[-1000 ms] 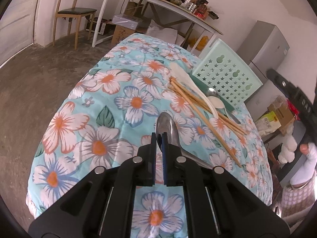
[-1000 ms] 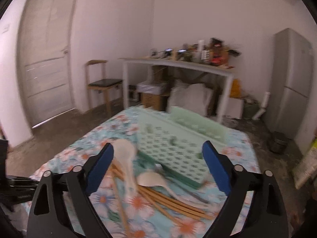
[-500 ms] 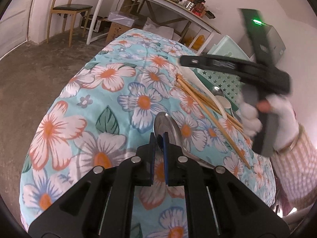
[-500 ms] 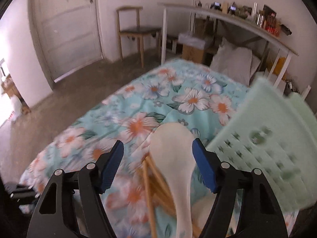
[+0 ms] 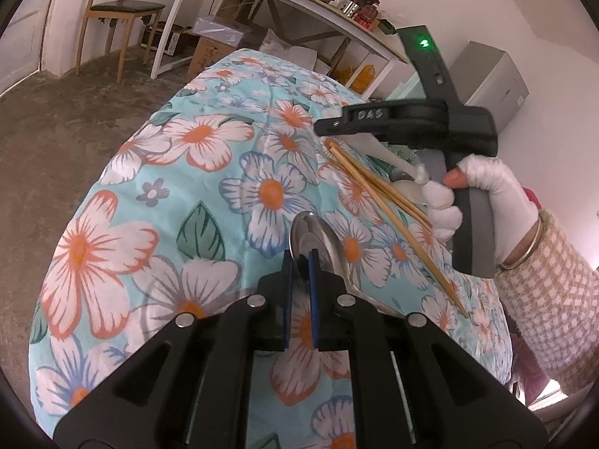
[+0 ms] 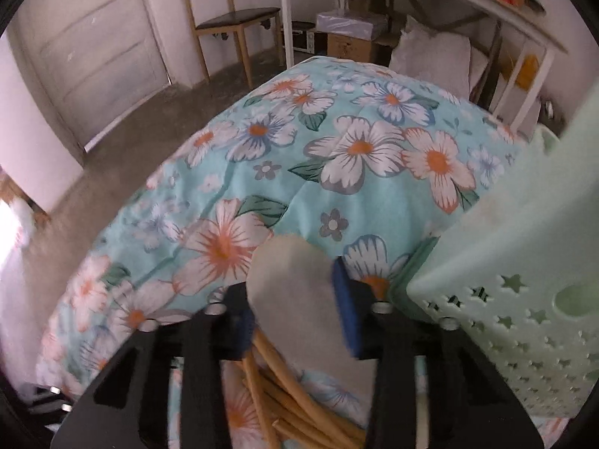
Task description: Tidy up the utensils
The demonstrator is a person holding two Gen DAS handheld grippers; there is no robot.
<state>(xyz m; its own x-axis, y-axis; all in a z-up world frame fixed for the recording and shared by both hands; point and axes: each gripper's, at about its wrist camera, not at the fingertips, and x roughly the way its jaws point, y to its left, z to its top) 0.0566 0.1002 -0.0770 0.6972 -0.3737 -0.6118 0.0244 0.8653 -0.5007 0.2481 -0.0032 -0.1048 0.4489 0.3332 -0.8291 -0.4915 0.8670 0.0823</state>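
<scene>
Progress: judged early. No utensil was seen inside the basket (image 6: 524, 262); its interior was hidden, so this could not be confirmed.

Left gripper (image 5: 299, 258): clenched, jaws nearly touching, with the metal spoon (image 5: 318, 239) at its tips. The spoon's bowl lay on the cloth (image 5: 149, 194) just past the pads; whether the pads actually pinched the rim could not be told.

Chopsticks (image 5: 378, 187): loose bundle lying on the cloth, right of the metal spoon, partly under the white spatula (image 6: 295, 299). Not yet sorted.

Right gripper (image 6: 295, 310): jaws had just been closing, the spatula's broad blade between them, pads at or on its edges. Glove (image 5: 498, 202) on the handle.

Basket: mint, perforated, standing at the far right, just beside the right gripper.

Room: the cloth lay bare and wide to the left and ahead, sloping off at its near-left edge. On the right, the basket wall crowded the right gripper, so lifting the spatula would likely need a move up and leftward first.
</scene>
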